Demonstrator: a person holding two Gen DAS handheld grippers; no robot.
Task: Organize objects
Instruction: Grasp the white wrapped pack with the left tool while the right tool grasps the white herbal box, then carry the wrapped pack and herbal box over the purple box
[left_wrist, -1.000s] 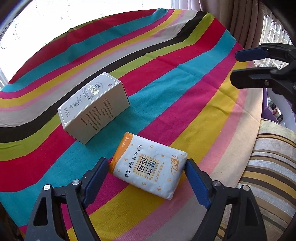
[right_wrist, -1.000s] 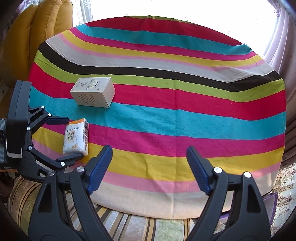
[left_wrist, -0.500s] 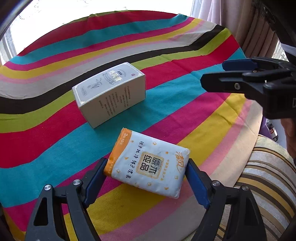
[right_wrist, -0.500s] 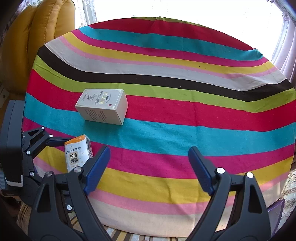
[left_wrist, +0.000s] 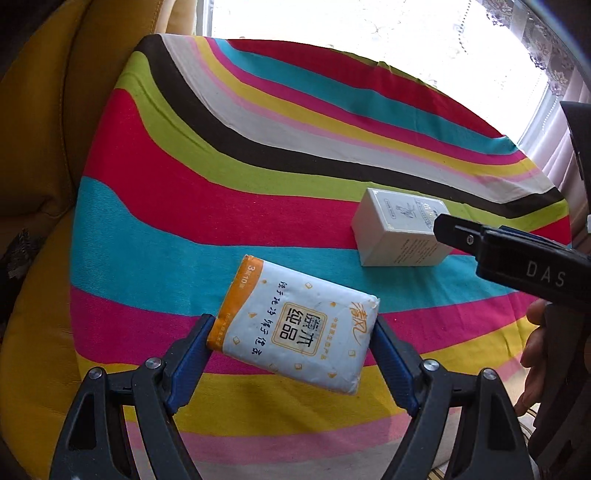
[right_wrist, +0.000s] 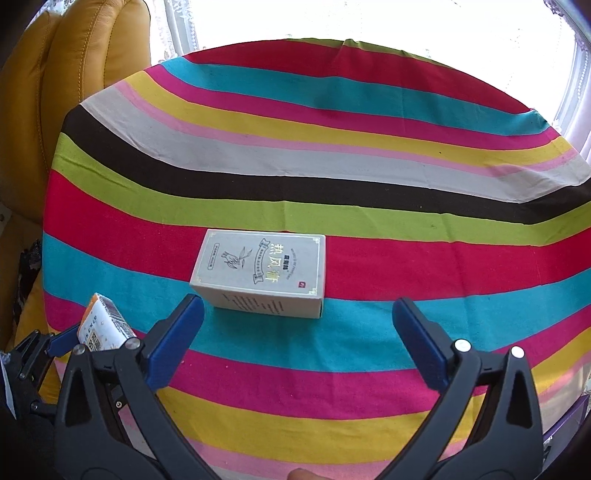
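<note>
A white and orange tissue pack (left_wrist: 295, 325) sits between the blue pads of my left gripper (left_wrist: 291, 332), which is shut on it and holds it above the striped cloth (left_wrist: 221, 206). The pack also shows at the left of the right wrist view (right_wrist: 101, 326). A grey-white carton box (right_wrist: 260, 273) lies on the red and teal stripes. My right gripper (right_wrist: 297, 317) is open and empty, just in front of the box, its jaws wider than the box. In the left wrist view the box (left_wrist: 399, 230) is partly hidden by the right gripper's finger (left_wrist: 517, 254).
A round table under the striped cloth (right_wrist: 332, 177). A yellow leather chair (right_wrist: 55, 92) stands at the left edge. A bright window (right_wrist: 369, 22) is behind the table. A striped cushion shows below the table's near edge (left_wrist: 443, 474).
My left gripper has closed on the tissue pack, lifted it and swung left. My right gripper has moved forward up to the carton box.
</note>
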